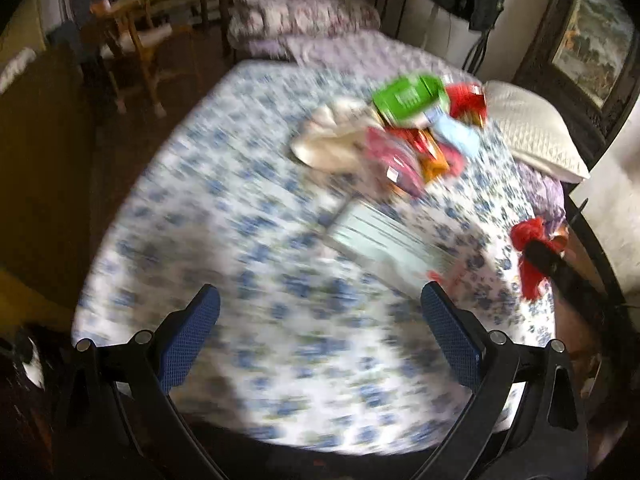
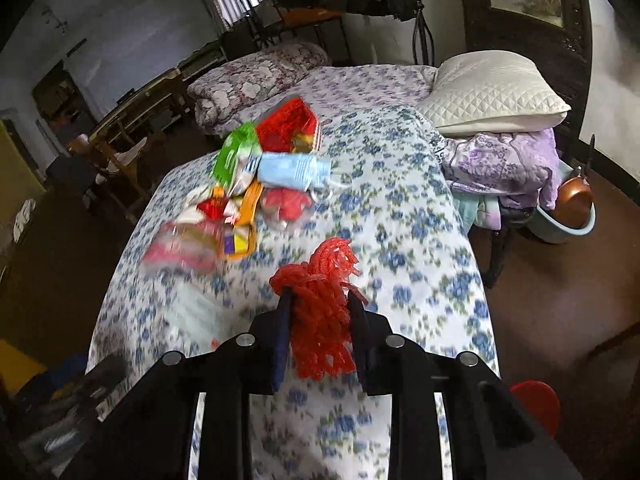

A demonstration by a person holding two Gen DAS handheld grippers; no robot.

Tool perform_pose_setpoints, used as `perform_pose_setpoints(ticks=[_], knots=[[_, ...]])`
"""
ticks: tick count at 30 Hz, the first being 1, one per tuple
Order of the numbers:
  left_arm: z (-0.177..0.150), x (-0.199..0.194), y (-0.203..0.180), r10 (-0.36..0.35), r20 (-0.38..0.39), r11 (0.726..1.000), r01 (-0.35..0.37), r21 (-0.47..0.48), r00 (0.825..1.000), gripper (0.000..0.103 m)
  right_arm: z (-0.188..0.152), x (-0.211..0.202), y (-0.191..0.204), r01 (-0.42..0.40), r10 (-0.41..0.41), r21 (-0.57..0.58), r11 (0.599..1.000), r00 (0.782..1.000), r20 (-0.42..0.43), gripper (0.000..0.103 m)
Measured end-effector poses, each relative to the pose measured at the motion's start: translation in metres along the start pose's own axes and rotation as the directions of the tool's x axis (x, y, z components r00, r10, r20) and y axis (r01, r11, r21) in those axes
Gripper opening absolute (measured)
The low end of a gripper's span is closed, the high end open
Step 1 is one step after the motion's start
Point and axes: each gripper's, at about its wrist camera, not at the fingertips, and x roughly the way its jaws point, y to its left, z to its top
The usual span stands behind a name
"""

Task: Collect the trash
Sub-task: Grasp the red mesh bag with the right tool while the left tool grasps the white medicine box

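motion-smeared floral bedsheet (image 1: 248,248) and wrapper pile (image 1: 400,136), labels unreadable; red bin (image 2: 538,404) half behind right tongs (image 2: 320,300)

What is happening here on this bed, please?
A person with a gripper in each hand is collecting trash from a bed with a blue-flowered cover. The right gripper is shut on a red mesh bag and holds it above the cover. The left gripper is open and holds nothing. A pile of wrappers, green, red, orange and pink, with a light blue piece among them, lies on the bed, not yet picked up. The left view is blurred.
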Motion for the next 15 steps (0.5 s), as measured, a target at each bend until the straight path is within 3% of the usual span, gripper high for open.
perform_pose_setpoints(ticks=[3,9,13,15], knots=[[0.008,0.037,-0.022,0.018,-0.095,0.998,-0.023,-0.052,0.995,0.097,0.003,-0.001,-0.003,-0.012,0.012,-0.003,1.000,1.000,0.000,0.027],[0.023,0.073,-0.034,0.009,-0.133,0.981,-0.034,-0.189,0.991,0.097,0.001,-0.005,-0.010,-0.037,0.037,-0.011,0.999,0.999,0.012,0.028],[0.029,0.082,-0.045,0.094,-0.150,0.980,-0.118,-0.162,0.984,0.096,0.003,-0.007,-0.020,-0.054,0.054,0.016,0.998,0.998,0.019,0.028],[0.027,0.081,-0.047,0.106,-0.143,0.981,-0.127,-0.145,0.984,0.096,0.002,-0.006,-0.021,-0.059,0.059,0.022,0.998,0.998,0.017,0.028]])
